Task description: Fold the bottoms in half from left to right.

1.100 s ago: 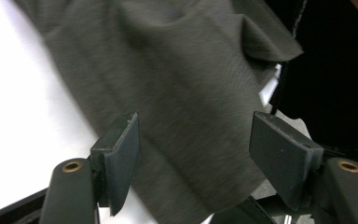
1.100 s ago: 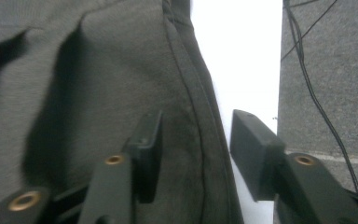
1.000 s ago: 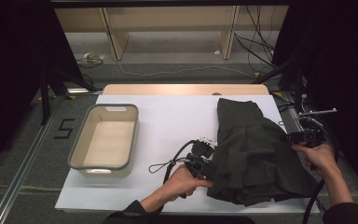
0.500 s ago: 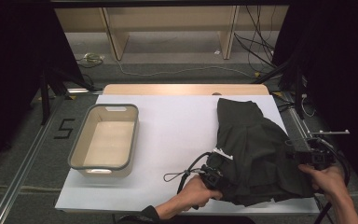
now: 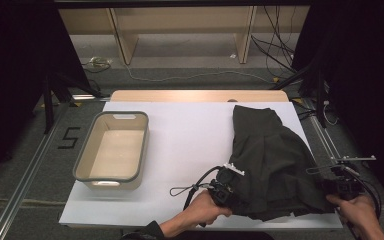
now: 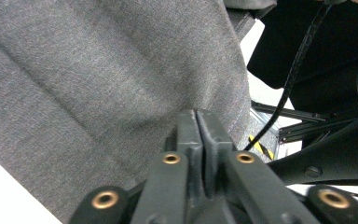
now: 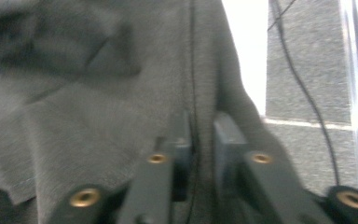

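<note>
Leftmost, a grey tub (image 5: 111, 150) sits on the white bench (image 5: 190, 140). Next, the left tool (image 5: 228, 189) — jaws pressed together on the near-left edge of the dark grey garment (image 5: 275, 160), which lies on the bench's right half. The right tool (image 5: 336, 186) pinches the garment's near-right edge.

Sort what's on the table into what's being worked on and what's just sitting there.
In use:
dark grey fabric garment
left gripper, shut on its near-left edge
right gripper, pinching its right edge

Idle:
grey-rimmed beige plastic tub
white table sheet
</note>
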Tool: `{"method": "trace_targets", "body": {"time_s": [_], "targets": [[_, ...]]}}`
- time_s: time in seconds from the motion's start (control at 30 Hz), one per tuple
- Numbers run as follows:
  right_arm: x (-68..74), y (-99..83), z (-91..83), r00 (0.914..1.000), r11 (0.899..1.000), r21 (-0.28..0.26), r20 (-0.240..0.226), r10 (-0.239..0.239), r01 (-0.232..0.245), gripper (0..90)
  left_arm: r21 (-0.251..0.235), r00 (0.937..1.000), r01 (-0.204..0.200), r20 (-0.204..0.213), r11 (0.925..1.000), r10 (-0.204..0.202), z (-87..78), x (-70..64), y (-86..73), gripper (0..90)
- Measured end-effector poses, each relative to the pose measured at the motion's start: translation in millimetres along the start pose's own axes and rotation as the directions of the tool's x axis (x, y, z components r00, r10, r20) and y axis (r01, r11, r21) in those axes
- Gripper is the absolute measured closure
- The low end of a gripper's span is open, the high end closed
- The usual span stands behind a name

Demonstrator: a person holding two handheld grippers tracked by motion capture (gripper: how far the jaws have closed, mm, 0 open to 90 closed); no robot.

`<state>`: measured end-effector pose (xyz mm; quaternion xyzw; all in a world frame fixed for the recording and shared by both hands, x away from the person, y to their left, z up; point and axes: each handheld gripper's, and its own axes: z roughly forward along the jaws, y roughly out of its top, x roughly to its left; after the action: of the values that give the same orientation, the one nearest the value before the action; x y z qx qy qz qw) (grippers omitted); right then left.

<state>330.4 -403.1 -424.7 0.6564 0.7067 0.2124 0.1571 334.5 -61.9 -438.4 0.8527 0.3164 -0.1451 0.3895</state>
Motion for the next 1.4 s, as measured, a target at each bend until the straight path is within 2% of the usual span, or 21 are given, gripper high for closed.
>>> {"method": "trace_targets", "body": {"time_s": [0.17,0.33,0.5,0.6,0.67,0.73,0.77,0.83,0.9,0.97,1.07,1.13,1.27,1.4], "targets": [[-17.7,4.8,-6.1,0.9998,1.000,-0.024,-0.001,0.019,-0.019,87.0,-0.008,0.9999,-0.017,-0.002,0.9998,0.017,-5.2,0.7,0.8,89.1],[-34.6,6.7,-0.9,0.9995,0.999,-0.022,-0.013,0.029,-0.030,84.9,-0.017,0.9999,-0.013,-0.003,0.9998,0.013,-12.3,6.6,1.0,89.1],[-42.4,6.1,8.0,0.9998,1.000,-0.008,0.011,0.019,-0.018,80.7,-0.026,0.9997,0.012,-0.022,0.9996,-0.013,-15.0,15.4,-1.9,89.1],[-45.0,5.5,10.6,0.9996,1.000,-0.008,0.002,0.027,-0.027,80.4,-0.012,0.9997,0.011,-0.020,0.9999,-0.011,-10.8,14.1,-4.0,89.1],[-43.1,5.5,9.2,0.9993,1.000,-0.016,0.026,0.027,-0.027,75.9,-0.010,0.9998,0.006,-0.019,0.9999,-0.006,-8.3,12.3,-4.6,89.1],[-39.8,7.0,3.6,0.9980,0.999,-0.046,0.055,0.032,-0.029,70.1,-0.014,0.9996,0.005,-0.027,0.9999,-0.005,-9.6,11.9,-3.8,88.9],[-38.0,7.9,-0.4,0.9982,0.997,-0.069,0.055,0.024,-0.020,67.5,-0.026,0.9995,0.008,-0.029,0.9996,-0.009,-11.3,12.6,-3.1,88.1],[-32.7,10.3,-9.8,0.9982,0.993,-0.118,0.048,0.036,-0.030,62.9,-0.043,0.9992,0.007,-0.040,0.9990,-0.008,-17.1,15.5,-0.7,80.7],[-26.4,12.5,-18.8,0.9995,0.987,-0.156,0.011,0.030,-0.028,58.9,-0.066,0.9983,0.005,-0.058,0.9978,-0.009,-23.0,18.7,1.4,73.3],[-17.2,14.2,-25.7,0.9991,0.984,-0.178,-0.039,0.016,-0.023,56.1,-0.073,0.9953,0.008,-0.096,0.9973,-0.015,-27.8,22.3,3.5,61.7],[-0.7,13.3,-28.7,0.9930,0.982,-0.186,-0.118,-0.005,-0.018,55.9,-0.081,0.9905,0.020,-0.134,0.9965,-0.031,-31.3,28.0,4.9,50.3],[12.2,10.3,-25.4,0.9865,0.985,-0.170,-0.162,-0.022,-0.007,57.0,-0.077,0.9870,0.027,-0.156,0.9966,-0.039,-32.3,31.1,5.2,43.9],[33.8,4.4,-13.9,0.9762,0.993,-0.121,-0.213,-0.039,0.013,57.0,-0.073,0.9811,0.041,-0.186,0.9965,-0.054,-33.2,38.5,4.2,37.7],[50.3,-2.6,-4.4,0.9746,0.995,-0.081,-0.211,-0.074,0.058,54.6,-0.070,0.9760,0.062,-0.205,0.9956,-0.075,-33.2,45.8,2.4,35.3]]}}
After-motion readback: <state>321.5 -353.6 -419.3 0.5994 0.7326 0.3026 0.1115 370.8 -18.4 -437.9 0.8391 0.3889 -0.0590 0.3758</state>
